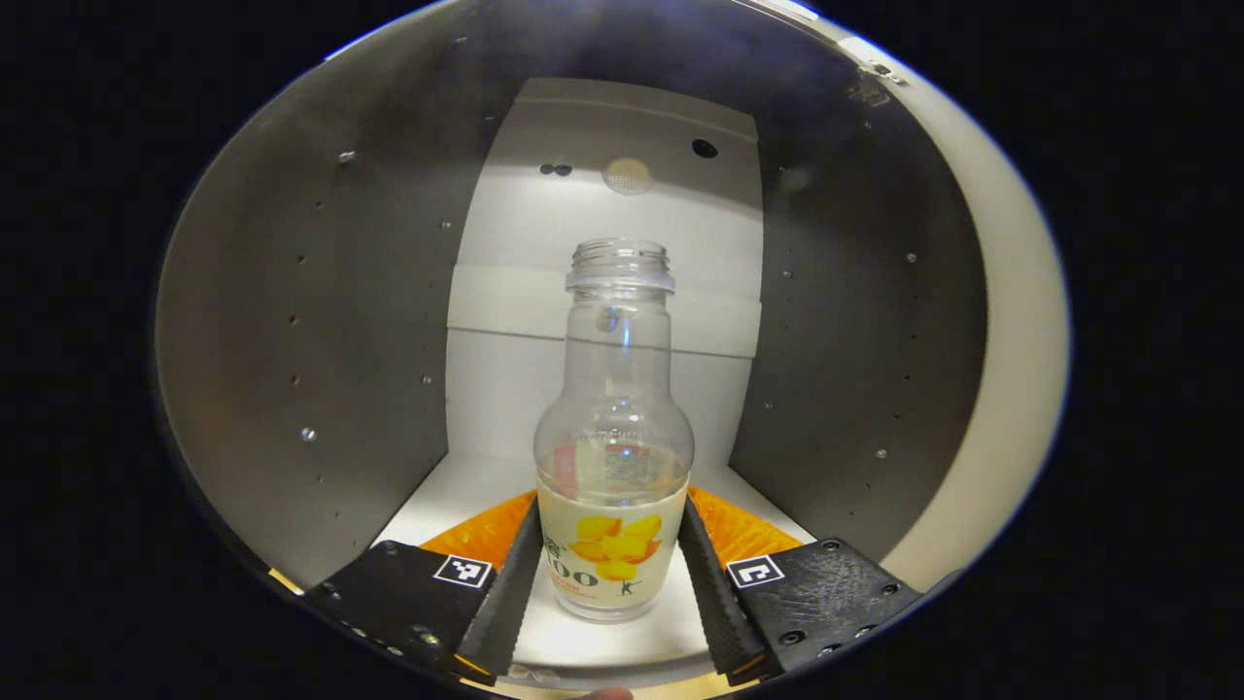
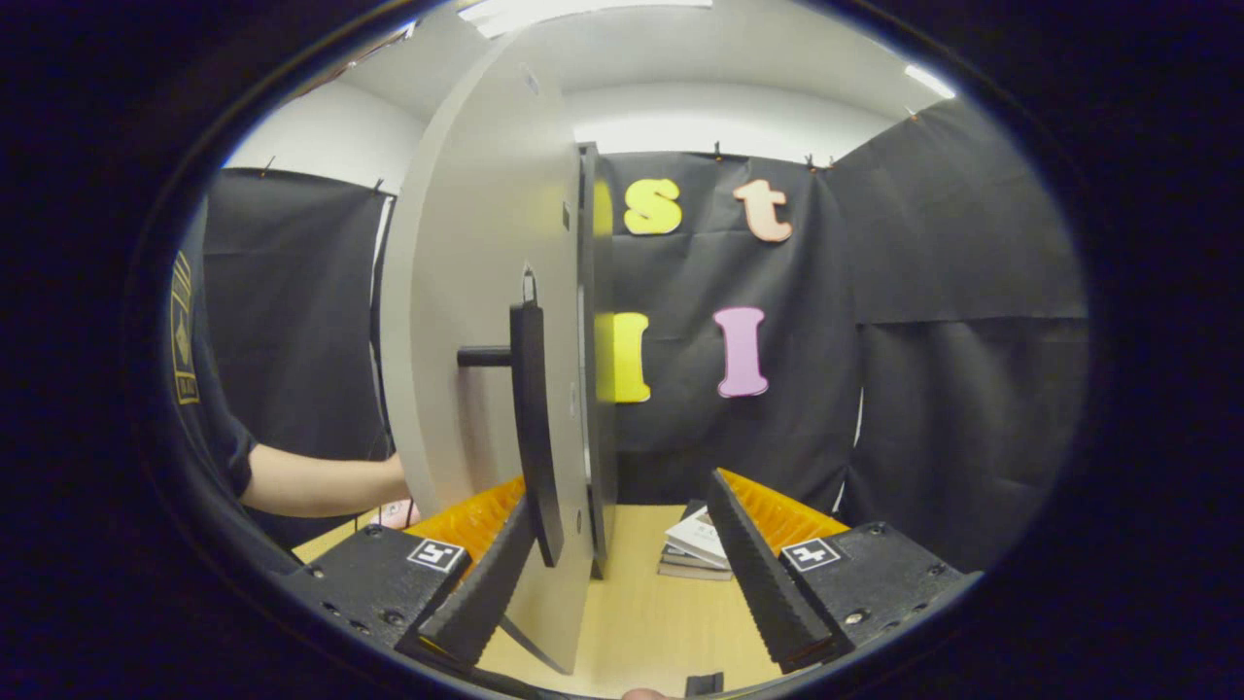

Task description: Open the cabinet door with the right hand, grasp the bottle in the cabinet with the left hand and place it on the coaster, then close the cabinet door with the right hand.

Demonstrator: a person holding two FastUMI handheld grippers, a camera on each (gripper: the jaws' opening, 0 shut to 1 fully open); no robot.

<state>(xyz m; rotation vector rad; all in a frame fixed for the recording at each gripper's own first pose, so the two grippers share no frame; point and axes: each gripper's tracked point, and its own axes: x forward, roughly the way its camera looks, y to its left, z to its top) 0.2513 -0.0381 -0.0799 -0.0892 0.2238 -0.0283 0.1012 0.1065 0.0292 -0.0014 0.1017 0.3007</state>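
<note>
Left gripper (image 1: 613, 583), jaws spread, is bracketing the juice bottle (image 1: 613, 467) inside the cabinet (image 1: 292, 321), ungrasped. Right gripper (image 2: 622, 574), spread, is straddling the opened door (image 2: 486, 321). Coaster placement and closing are pending.

person's forearm (image 2: 321, 483) hidden past the cabinet door (image 2: 481, 321), stacked books (image 2: 698, 546) partly behind a finger

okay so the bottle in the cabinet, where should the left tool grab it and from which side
Grip the bottle on its wide labelled lower body, coming straight in from the cabinet's open front. It stands upright with no cap, so a level side grip should keep it from tipping. The left tool already has a finger on each side of that section; whether they press is unclear.
</note>
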